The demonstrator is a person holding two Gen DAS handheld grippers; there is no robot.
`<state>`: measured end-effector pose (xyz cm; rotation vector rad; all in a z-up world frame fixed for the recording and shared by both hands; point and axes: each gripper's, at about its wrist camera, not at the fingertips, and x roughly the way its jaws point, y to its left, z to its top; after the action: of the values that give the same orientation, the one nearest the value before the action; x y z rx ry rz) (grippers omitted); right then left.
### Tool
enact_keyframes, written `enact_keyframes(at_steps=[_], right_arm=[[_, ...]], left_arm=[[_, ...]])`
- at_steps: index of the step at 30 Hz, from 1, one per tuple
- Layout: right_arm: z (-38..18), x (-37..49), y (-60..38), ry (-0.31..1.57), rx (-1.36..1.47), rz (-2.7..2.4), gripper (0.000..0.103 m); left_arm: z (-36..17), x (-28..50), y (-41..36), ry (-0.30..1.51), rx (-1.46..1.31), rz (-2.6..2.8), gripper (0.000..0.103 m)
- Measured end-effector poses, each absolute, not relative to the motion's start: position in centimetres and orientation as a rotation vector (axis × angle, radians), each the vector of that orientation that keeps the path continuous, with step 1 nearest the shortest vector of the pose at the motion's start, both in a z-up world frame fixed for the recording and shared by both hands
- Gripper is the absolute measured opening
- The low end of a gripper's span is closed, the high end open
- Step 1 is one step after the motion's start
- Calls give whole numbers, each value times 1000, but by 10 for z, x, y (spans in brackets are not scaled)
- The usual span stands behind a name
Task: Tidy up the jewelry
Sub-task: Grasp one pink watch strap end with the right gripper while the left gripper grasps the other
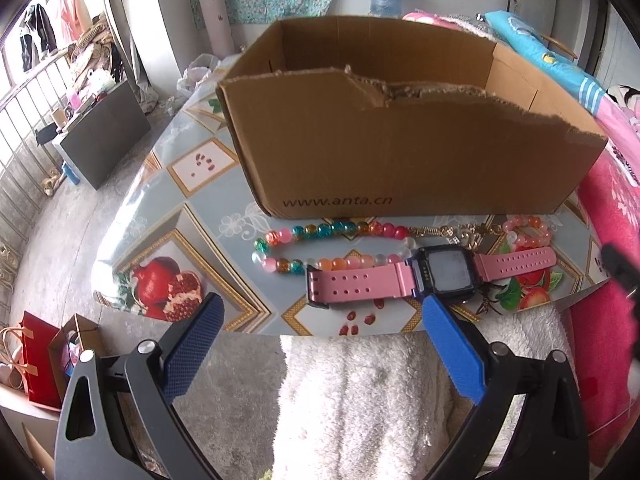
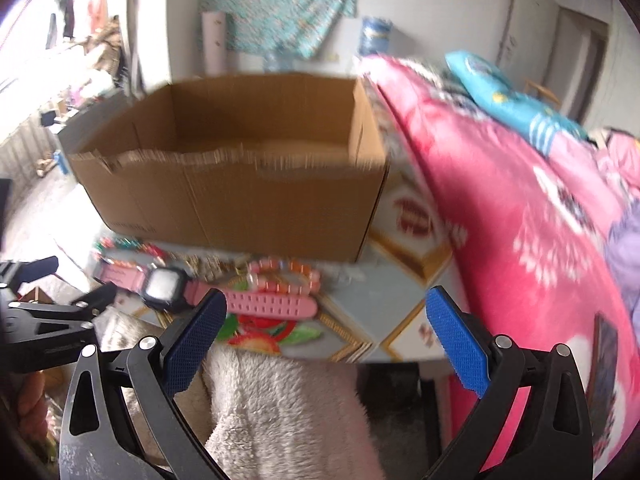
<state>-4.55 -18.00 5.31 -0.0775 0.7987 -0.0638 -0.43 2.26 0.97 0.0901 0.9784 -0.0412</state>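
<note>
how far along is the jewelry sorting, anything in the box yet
Nothing looks done: what shows of the inside of the cardboard box holds no jewelry. Nothing is in hand either; the left gripper and the right gripper are both open short of the table. Left to move: the pink watch, the multicolored bead necklace, the pink bead bracelet and a gold chain, all in front of the box.

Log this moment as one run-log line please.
left hand-held gripper open, empty | right hand-held gripper open, empty | pink watch, bead strands on table | cardboard box behind
</note>
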Motion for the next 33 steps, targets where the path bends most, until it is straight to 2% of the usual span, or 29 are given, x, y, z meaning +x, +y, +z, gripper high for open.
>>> enact_keyframes(at_steps=[6,8,12,17,20,24,29,33], right_arm=[[95,-49,-195,681,-93,42,96],[92,-51,-194,658,-92,71,96],[61,-50,-184,733,-43,157,96],[31,-44,-168,790,-27,244,74],[17,-32,-149,810,-63,331,66],[9,-31,-116,766,-217,464,62],[-5,-24,-92,760,-360,580,50],[-13,-11,-84,796,-412,627,50]], left_arm=[[18,-14,38,871,69,-114,97],[19,-18,45,845,16,-196,97],[17,-19,62,866,-115,-262,97],[3,-11,76,917,-192,-262,97],[3,-8,84,890,-204,-249,97],[7,-11,89,837,-122,-204,97],[6,-23,76,772,97,-182,97],[2,-30,65,759,164,-228,92]])
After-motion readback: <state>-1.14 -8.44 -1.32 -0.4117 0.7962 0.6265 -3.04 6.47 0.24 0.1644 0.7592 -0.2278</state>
